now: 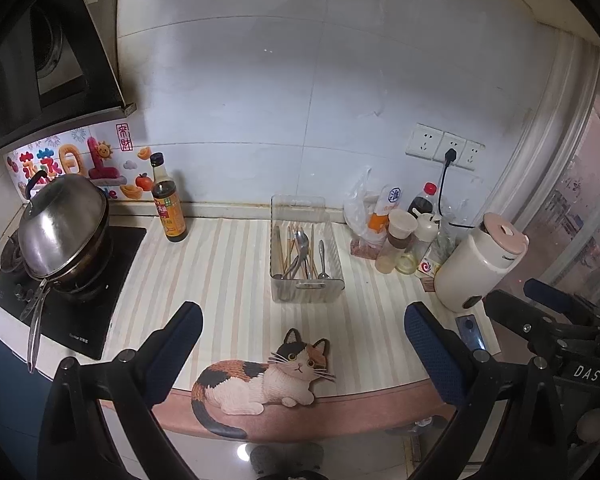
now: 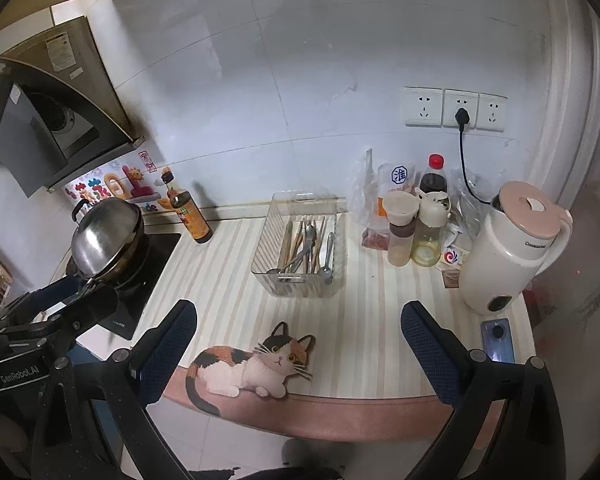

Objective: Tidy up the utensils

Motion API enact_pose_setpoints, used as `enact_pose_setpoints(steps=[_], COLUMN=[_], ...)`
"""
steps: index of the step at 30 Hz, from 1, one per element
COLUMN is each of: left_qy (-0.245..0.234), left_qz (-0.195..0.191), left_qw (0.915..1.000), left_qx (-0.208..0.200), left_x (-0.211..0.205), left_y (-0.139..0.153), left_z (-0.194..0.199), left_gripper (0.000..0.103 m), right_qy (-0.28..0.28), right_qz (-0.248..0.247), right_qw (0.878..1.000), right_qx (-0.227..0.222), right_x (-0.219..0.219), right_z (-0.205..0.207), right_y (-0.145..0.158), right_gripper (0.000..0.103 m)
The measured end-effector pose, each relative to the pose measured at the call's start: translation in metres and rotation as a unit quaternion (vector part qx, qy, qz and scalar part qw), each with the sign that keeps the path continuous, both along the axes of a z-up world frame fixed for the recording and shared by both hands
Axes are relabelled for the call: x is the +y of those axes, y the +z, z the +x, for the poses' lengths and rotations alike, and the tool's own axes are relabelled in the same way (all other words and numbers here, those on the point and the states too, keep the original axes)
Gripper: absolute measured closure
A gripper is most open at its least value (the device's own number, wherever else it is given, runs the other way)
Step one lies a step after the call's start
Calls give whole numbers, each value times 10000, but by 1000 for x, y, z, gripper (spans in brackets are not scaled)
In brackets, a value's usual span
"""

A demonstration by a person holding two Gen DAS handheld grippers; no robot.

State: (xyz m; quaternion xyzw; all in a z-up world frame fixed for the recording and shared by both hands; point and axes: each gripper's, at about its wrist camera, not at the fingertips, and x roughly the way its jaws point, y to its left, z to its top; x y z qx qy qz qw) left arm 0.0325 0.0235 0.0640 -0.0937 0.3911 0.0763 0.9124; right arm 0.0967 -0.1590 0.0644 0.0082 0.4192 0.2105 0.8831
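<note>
Several utensils (image 1: 302, 254) lie lengthwise in clear bin (image 1: 306, 294).

Clear, glossy plastic bin (image 1: 306, 248) holding polished metal spoons (image 1: 321, 260) and matt wooden chopsticks (image 1: 289, 246). Left of the bin: dark glass bottle (image 1: 168, 204) with paper label, then a shiny steel lid (image 1: 62, 224). Right of it: smooth cream plastic kettle (image 1: 480, 260). Worktop (image 1: 220, 264) covered by matt striped sheet; wall (image 1: 300, 92) of glossy white tile.
</note>
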Motion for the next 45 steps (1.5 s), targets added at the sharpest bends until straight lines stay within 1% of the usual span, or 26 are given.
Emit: enact_pose_setpoints(steps=[10, 22, 45], left_qy=[16, 6, -73], left_qz=[-61, -95, -59], left_qw=[10000, 9999, 9999], left_qx=[52, 65, 102], left_x=[2, 2, -2], left_y=[-3, -3, -4], left_z=[0, 0, 6], left_gripper=[0, 0, 0], right_qy=[122, 143, 166], right_qz=[9, 23, 12], right_qw=[9999, 9999, 9998], right_qx=[47, 91, 136], right_x=[4, 5, 7], right_z=[2, 4, 6], right_y=[-2, -3, -7], right_gripper=[0, 0, 0])
